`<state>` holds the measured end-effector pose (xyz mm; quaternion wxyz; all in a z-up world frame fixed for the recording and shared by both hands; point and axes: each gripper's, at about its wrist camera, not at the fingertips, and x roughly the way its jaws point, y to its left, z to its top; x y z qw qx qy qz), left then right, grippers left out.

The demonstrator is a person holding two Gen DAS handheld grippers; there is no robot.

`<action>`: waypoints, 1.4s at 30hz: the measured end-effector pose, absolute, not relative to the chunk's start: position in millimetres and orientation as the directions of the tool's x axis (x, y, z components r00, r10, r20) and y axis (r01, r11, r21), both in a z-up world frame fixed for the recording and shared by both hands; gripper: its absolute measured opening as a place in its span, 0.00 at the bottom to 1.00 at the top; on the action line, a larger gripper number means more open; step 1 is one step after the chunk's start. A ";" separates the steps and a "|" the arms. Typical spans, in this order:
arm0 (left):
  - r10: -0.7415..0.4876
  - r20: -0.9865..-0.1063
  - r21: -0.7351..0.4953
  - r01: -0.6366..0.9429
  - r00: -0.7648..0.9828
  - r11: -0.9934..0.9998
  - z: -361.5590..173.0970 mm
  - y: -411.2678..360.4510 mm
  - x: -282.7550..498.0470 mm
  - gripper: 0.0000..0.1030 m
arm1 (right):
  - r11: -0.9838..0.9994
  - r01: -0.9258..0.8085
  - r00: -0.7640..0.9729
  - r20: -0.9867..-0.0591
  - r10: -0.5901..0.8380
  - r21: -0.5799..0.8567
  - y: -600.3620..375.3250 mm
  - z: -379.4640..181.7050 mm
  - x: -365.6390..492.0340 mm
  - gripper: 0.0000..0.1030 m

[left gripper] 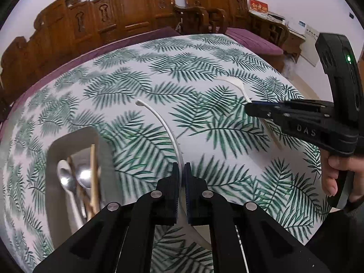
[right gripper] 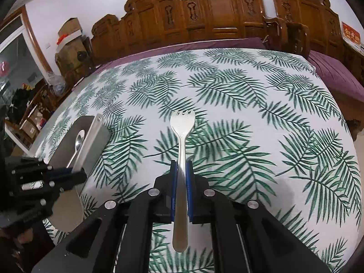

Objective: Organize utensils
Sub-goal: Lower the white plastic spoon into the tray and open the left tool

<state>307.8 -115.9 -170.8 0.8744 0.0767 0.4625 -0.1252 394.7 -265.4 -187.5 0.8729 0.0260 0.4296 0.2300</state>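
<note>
A white utensil (left gripper: 163, 127), seen edge-on as a thin curved strip, is pinched between the fingers of the left gripper (left gripper: 181, 170); its long axis runs forward and away from the fingers, its far tip raised above the leaf-print surface (left gripper: 141, 84). What kind of utensil it is cannot be told from this angle. A metal spork (right gripper: 182, 141) is clamped by its handle between the blue-padded fingers of the right gripper (right gripper: 181, 168), tines pointing forward, handle end trailing back beneath the fingers. The tray (left gripper: 54, 154) lies to the left on the surface, and in it a metal spoon (left gripper: 66, 177), a second spoon and wooden chopsticks (left gripper: 93, 170) are laid lengthwise, roughly parallel. From the left wrist view the tray is just left of the left fingers; from the right wrist view it is well off to the left, with the left gripper between it and the spork. The left hand is therefore judged the nearer, and a short leftward carry is all that is called for, with the white utensil's axis already close to that of the pieces in the tray.
</note>
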 end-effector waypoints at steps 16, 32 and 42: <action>-0.114 -0.809 0.033 0.237 0.577 0.971 -154.0 -53.5 301.6 0.04 | 0.857 -0.472 0.503 -0.736 0.454 0.206 -216.3 -179.3 374.4 0.09; -0.044 -0.848 0.073 0.198 0.529 0.977 -180.4 2.7 314.3 0.04 | 0.843 -0.507 0.485 -0.747 0.453 0.182 -185.5 -181.2 367.7 0.09; -0.061 -0.855 0.032 0.170 0.515 0.985 -193.8 12.4 309.5 0.11 | 0.834 -0.518 0.466 -0.755 0.460 0.188 -170.7 -183.7 362.8 0.09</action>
